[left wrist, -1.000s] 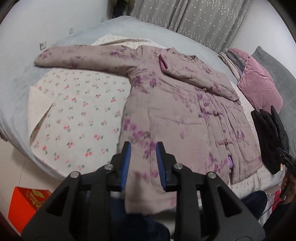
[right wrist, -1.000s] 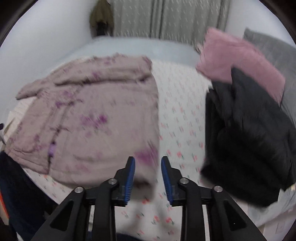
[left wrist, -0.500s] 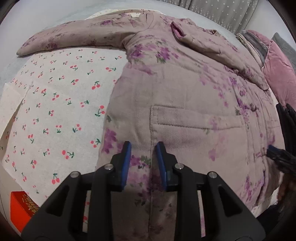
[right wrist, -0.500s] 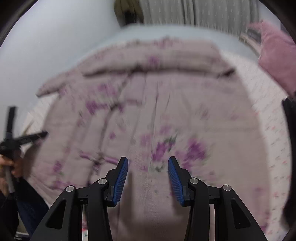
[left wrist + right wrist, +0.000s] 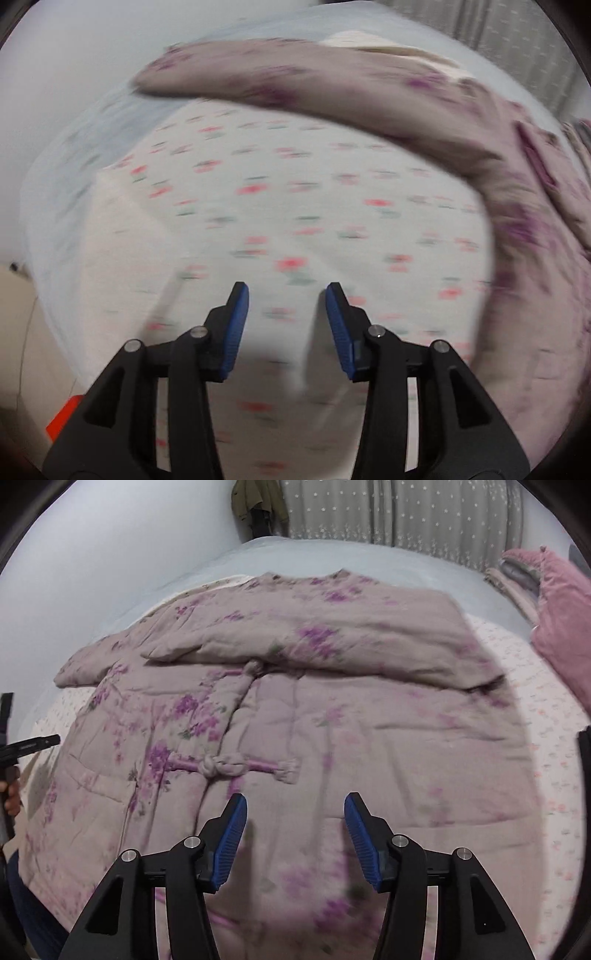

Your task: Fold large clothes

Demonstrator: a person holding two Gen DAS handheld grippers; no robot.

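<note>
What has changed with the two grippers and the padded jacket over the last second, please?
The left gripper swung off the jacket to above the cherry-print sheet, beside the outstretched sleeve. The right gripper moved from the sheet onto the jacket front. Both jaws are opening, nothing between them. The jacket stayed flat, one sleeve folded across.
</note>
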